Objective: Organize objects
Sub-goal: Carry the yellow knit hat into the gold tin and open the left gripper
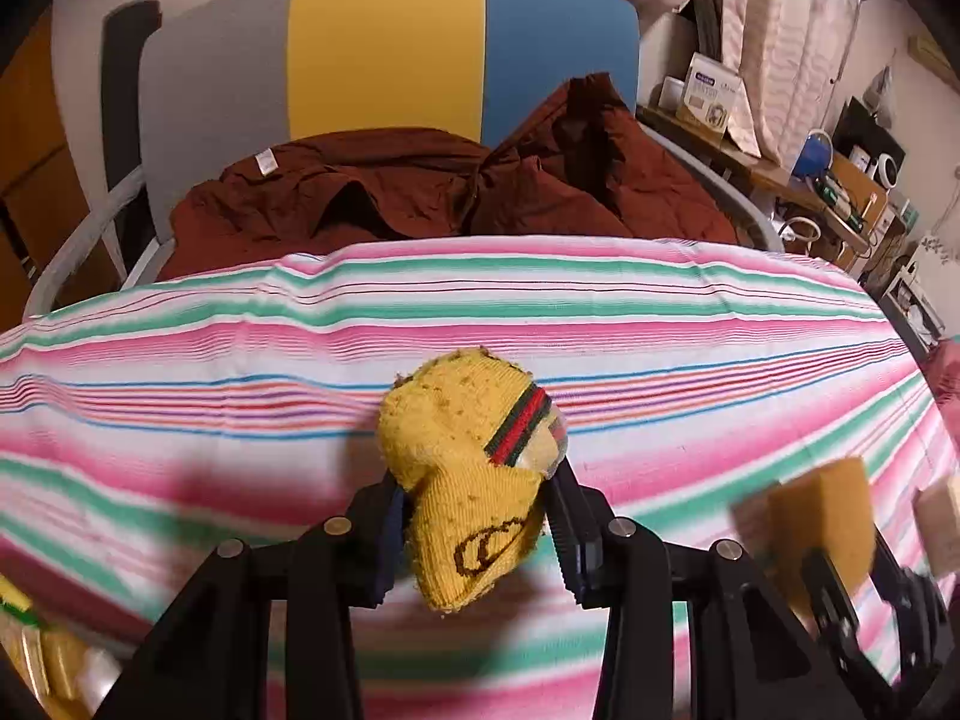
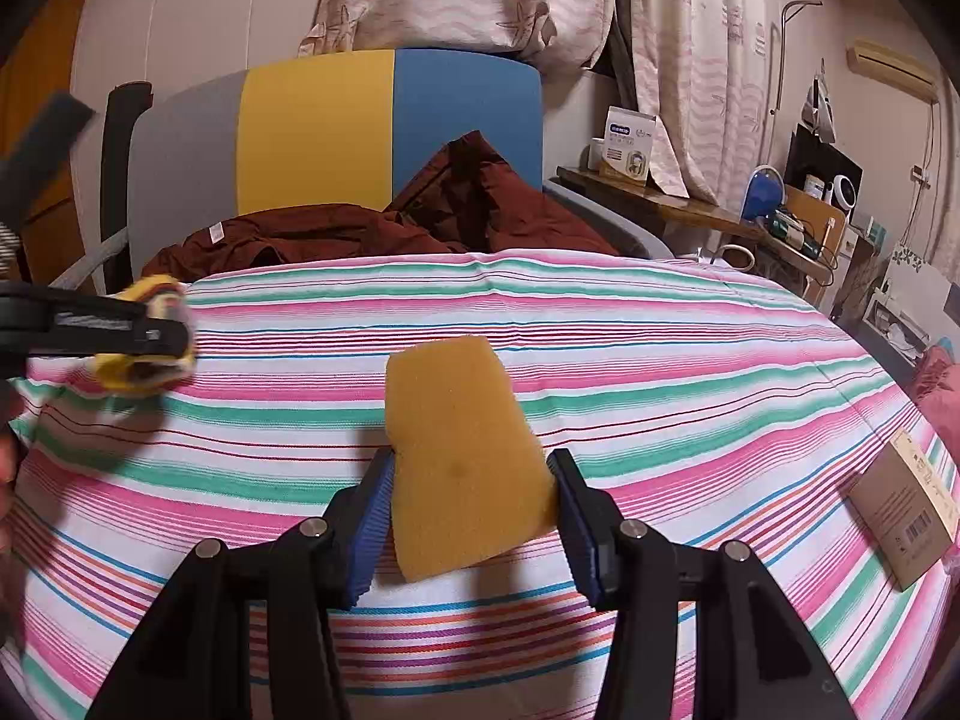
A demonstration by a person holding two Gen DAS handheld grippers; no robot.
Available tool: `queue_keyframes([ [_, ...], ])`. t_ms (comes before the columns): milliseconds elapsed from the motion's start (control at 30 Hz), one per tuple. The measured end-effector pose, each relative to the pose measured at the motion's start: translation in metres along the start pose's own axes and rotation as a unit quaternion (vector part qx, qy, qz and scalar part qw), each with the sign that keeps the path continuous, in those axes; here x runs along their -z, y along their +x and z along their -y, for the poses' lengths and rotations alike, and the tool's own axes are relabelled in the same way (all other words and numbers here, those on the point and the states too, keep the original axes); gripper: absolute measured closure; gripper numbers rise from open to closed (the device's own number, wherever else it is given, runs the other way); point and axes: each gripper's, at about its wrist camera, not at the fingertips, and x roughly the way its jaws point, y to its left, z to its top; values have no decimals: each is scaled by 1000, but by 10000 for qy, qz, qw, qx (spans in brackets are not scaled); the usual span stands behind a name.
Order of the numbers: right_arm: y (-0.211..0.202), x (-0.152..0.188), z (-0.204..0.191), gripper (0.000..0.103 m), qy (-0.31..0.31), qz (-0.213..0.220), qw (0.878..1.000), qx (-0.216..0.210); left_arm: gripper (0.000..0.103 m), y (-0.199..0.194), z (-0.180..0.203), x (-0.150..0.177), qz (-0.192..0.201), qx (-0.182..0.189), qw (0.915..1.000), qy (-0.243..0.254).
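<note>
Yellow knit sock [image 1: 474, 468], rolled into a bundle, sits clamped in my left claw [image 1: 474, 516]; red-and-green band across its top, a dark ring logo on the lower fold. Blue ribbed pads [image 1: 567, 534] press its sides. It hangs above the striped bedsheet [image 1: 240, 360], not resting on it as far as I can tell.

My right claw [image 2: 471, 498] is closed on an orange-yellow sponge [image 2: 462, 456], a flat block tilted a little, its far end sticking out past the fingertips [image 2: 375, 504]. Both pads touch its long edges. Held above the sheet as well.

From the right wrist view, the left claw shows blurred at the far left edge with the sock in it, well apart from the sponge. From the left wrist view, the right claw and sponge appear blurred at lower right.

Brown cardboard box [image 2: 906, 510] with a barcode lies flat on the sheet near the right edge, apart from both claws.

Beyond the sheet: a crumpled rust-brown garment [image 1: 420, 192] heaped against a headboard [image 1: 384, 48] of grey, yellow and blue panels. Side shelf [image 2: 678, 207] at right carries a white carton [image 2: 627, 144] and small clutter I cannot make out. Pale patterned curtains [image 2: 690, 48] hang behind
</note>
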Motion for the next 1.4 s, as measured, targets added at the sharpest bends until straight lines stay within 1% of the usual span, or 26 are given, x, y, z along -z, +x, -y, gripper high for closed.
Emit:
queue_keyframes([
  [233,-1,-1,-8,52,-192,28,9996,201,61,-49,-7,21,237,280,9993,-79],
  [433,-7,0,-9,53,-207,135,9992,320,61,-85,-15,47,215,645,9973,-267],
  [567,-13,-1,-8,53,-210,265,9985,433,61,-112,-25,64,312,831,9954,-370],
  [733,-19,0,-16,53,-360,376,9972,533,61,-138,-41,80,394,935,9933,-554],
  [833,-22,0,-19,53,-435,430,9964,595,61,-155,-50,90,547,922,9928,-533],
  [967,-29,2,-23,53,-513,480,9960,561,61,-178,-67,108,718,855,9927,-455],
  [1067,-35,5,-27,53,-574,547,9953,551,61,-190,-86,124,750,758,9925,-594],
  [1133,-39,6,-30,53,-640,595,9948,530,61,-195,-96,133,725,762,9920,-695],
  [1267,-46,10,-38,53,-821,629,9939,397,61,-209,-120,151,770,712,9902,-923],
  [1400,-53,15,-45,53,-979,681,9922,354,61,-225,-144,169,843,557,9892,-1065],
])
